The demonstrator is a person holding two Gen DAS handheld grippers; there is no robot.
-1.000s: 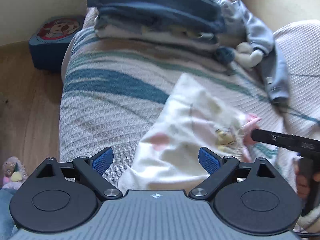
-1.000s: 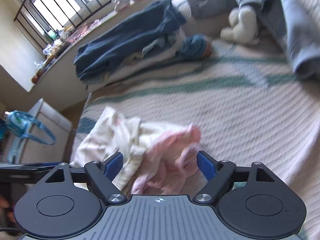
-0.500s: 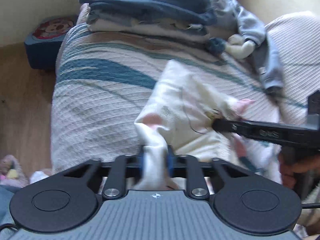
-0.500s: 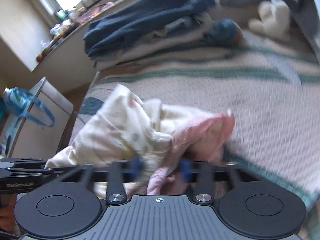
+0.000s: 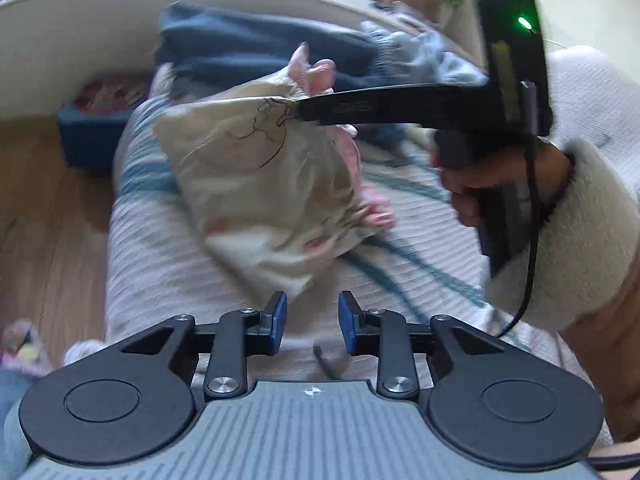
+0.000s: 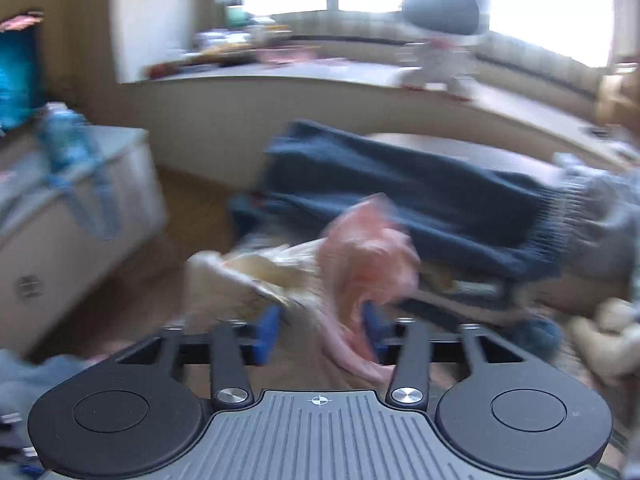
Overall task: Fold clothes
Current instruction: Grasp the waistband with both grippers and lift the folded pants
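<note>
A cream printed garment with pink trim (image 5: 260, 184) hangs bunched above the striped bedspread (image 5: 160, 280). My right gripper (image 5: 298, 111), seen from the side in the left wrist view, is shut on its upper edge and holds it up. In the blurred right wrist view the cream and pink cloth (image 6: 360, 256) is bunched between the right gripper's (image 6: 320, 332) fingers. My left gripper (image 5: 312, 322) is narrowly open. The garment's lower corner ends just above its left fingertip, and only bedspread shows in the gap.
A stack of folded dark blue clothes (image 5: 240, 52) lies at the far end of the bed, with a grey-blue garment (image 5: 424, 56) beside it. A hand in a white fleece sleeve (image 5: 480, 184) holds the right gripper. Left of the bed are wooden floor (image 5: 48, 220) and a blue box (image 5: 88, 120).
Both grippers shut on the garment half a second ago. Since then the right one has lifted it well off the bed, and the left one has opened and let go.
</note>
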